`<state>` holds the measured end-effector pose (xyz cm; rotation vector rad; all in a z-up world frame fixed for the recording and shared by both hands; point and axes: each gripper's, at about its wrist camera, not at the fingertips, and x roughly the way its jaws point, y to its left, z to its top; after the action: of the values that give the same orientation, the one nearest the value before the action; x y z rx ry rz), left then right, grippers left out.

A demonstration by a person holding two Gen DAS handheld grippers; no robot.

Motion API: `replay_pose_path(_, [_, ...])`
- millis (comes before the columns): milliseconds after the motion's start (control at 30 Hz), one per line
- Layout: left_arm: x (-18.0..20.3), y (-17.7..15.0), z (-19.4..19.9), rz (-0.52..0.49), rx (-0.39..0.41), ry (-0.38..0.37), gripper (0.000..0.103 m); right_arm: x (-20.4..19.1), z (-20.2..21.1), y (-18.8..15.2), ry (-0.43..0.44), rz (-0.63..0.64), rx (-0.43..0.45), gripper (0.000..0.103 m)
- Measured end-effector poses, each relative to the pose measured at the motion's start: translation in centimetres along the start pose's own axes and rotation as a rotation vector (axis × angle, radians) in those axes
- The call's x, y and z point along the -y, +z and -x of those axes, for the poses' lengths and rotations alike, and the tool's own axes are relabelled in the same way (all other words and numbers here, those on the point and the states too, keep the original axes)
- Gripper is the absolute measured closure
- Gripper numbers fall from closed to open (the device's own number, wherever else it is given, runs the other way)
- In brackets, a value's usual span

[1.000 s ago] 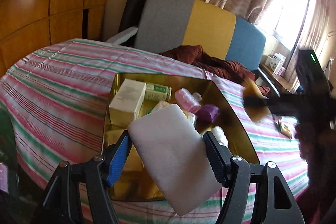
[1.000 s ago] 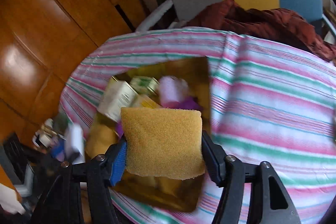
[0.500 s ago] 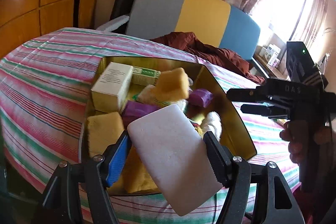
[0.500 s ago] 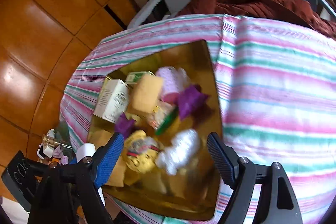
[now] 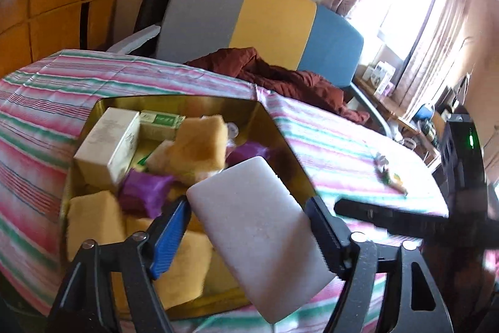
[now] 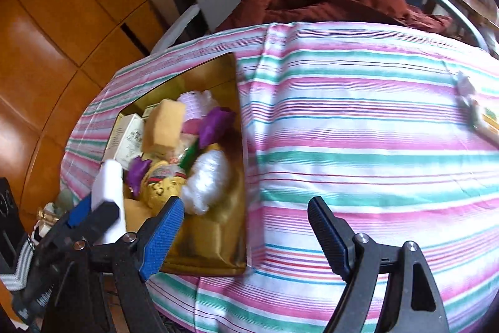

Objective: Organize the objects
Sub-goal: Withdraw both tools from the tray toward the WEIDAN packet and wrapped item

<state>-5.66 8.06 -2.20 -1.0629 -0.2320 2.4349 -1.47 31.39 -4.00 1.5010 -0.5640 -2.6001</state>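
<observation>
Jaws of the left gripper (image 5: 249, 227) pinch a white foam block (image 5: 262, 236), held tilted above the near edge of the gold tin (image 5: 93, 114). Ahead of them the tin is crowded: cream carton (image 5: 107, 145), yellow sponge (image 5: 199, 145), purple wrapper (image 5: 145, 191). Right gripper (image 6: 244, 228) jaws spread, nothing between, over the striped bench (image 6: 358, 130); the tin sits just left of them. Small packets (image 6: 477, 114) lie far right ahead.
</observation>
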Motion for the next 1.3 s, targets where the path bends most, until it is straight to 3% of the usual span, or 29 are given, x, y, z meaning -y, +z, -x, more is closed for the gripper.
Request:
replay_pose_path(100, [0.5,0.5,-1.1,0.005,-0.012,-0.057,0.011,0.8,0.4,-0.4,-0.013,-0.017,0.004,0.020])
replay_pose_path(233, [0.2,-0.1,-1.5,0.024,-0.036,-0.040,0.011,1.1,0.4,-1.1,-0.025,-0.012,0.004,0.020])
replay_pose_path(433, [-0.5,-1.8,-0.4,-0.082,0.012,0.164,0.013,1.0,-0.1,-1.9,-0.035,-0.011,-0.006,0.020])
replay_pose_path(633, [0.1,-2.8,-0.9,-0.130,-0.004,0.215,0.016,0.4,0.2,-2.5,-0.051,0.018,0.003,0.020])
replay_pose_path(1300, [1.6,-2.5,2.4,-0.164,0.052,0.223,0.014,-0.1,1.6,-3.9,-0.118,0.105,0.035,0.020])
